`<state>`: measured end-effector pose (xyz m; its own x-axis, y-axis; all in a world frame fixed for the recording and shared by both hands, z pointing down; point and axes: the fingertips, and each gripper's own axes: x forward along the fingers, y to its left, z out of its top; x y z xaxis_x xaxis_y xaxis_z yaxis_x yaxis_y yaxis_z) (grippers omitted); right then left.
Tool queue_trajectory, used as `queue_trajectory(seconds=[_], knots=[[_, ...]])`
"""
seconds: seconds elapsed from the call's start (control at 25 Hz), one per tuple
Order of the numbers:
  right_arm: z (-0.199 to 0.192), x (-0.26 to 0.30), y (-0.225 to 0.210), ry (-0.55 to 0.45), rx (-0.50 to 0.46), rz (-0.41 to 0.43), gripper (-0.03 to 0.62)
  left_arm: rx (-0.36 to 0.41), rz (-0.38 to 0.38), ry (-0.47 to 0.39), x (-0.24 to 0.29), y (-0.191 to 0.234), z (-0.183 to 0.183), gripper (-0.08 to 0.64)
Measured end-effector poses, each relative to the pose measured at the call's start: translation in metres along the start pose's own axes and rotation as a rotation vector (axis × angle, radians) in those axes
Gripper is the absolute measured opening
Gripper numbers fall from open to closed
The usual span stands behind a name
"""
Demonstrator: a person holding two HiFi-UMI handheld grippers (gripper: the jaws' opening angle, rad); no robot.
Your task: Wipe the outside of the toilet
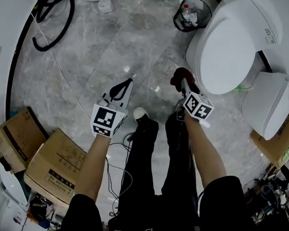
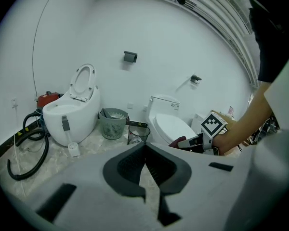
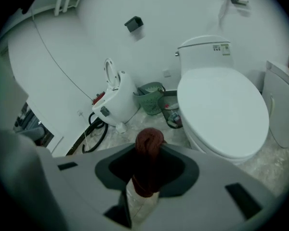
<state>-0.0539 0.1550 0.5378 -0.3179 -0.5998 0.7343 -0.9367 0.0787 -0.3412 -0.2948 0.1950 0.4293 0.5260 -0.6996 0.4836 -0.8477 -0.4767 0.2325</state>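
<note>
Right tongs (image 3: 145, 173), outstretched, clamp cloth (image 3: 149, 146).

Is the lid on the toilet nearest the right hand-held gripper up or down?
Down. The toilet lid lies flat across the top, no bowl opening showing, in head and right gripper views.

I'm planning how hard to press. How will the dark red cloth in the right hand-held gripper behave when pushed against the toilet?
Probably soft and floppy: the cloth sits bunched into a knot-like wad in the closed jaws of the right hand-held gripper. It looks light, and would likely squash and spread against the smooth lid of the toilet, not stay stiff.
</note>
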Motion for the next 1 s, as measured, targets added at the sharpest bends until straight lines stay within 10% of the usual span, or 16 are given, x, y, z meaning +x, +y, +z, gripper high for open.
queue_trajectory(seconds=[0.48,1.0], knots=[[0.115,0.044,0.033,-0.109,0.046,0.017,0.114,0.105,-0.139,0.006,0.095,0.045,0.105,0.000],[0.167,0.104,-0.004,-0.158,0.327,-0.135,0.114,0.266,-0.368,0.092,0.231,0.073,0.189,0.000]])
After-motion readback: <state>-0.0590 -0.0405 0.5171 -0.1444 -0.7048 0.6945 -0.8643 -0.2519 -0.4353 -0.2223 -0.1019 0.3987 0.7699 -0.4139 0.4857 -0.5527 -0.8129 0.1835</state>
